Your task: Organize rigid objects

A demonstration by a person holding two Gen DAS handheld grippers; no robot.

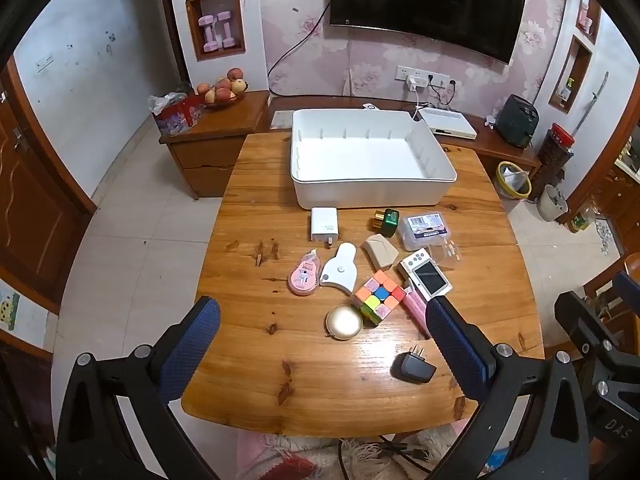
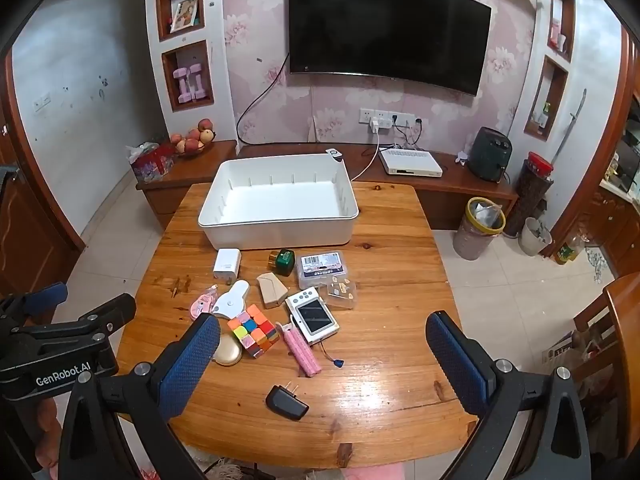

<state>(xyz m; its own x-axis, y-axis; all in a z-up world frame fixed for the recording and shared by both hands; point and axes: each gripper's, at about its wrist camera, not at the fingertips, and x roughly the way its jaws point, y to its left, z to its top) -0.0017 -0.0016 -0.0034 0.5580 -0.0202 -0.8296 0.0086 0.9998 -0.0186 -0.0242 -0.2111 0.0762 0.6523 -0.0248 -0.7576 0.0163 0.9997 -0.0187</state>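
Observation:
An empty white bin stands at the far side of the wooden table. Before it lie a white charger, green box, clear case, beige block, white tape measure, pink correction tape, small camera, colour cube, gold compact, pink pens and black plug. My left gripper and right gripper hover open and empty above the near table edge.
A low wooden cabinet runs behind the table with a fruit bowl, a white set-top box and a dark appliance. A TV hangs above. Bins stand on the floor at right. A chair is at far right.

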